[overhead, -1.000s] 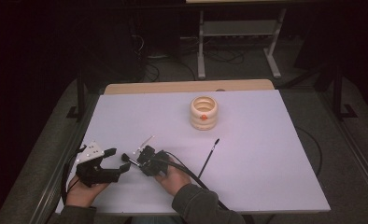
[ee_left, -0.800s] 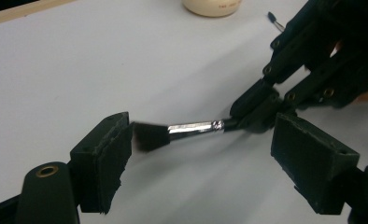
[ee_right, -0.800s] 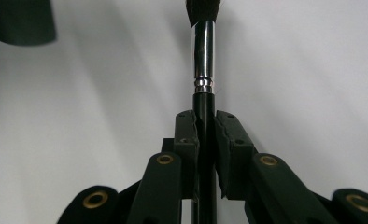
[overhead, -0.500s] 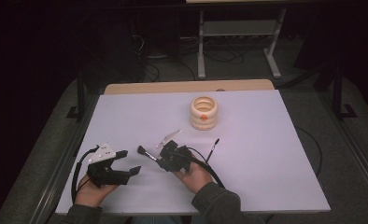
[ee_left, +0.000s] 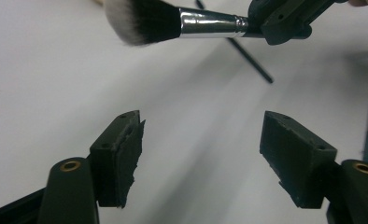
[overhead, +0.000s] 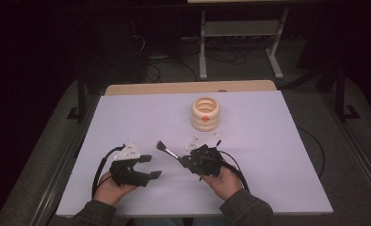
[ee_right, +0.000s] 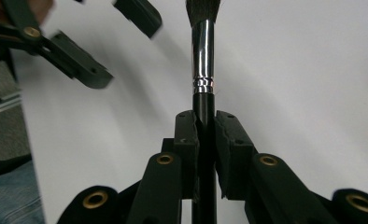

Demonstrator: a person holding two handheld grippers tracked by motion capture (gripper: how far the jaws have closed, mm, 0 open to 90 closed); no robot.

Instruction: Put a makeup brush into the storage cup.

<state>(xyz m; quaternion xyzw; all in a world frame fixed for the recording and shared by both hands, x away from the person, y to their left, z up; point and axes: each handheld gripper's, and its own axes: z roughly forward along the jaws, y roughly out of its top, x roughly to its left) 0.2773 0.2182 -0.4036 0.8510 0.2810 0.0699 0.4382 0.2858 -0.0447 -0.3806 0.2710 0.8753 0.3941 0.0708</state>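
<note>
Gripping brush [ee_right: 203, 51] in right tongs [ee_right: 205, 126] | left tongs [ee_left: 203, 154] empty, apart

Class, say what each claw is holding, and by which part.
Right claw grips the makeup brush by its black handle, below the silver collar. Left claw holds nothing.

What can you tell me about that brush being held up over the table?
The makeup brush has a black handle, a shiny silver metal collar and a soft dark head with pale tips. The right tool is shut on its handle, pads pressing both sides. It is held off the white table, bristles toward the left tool.
</note>
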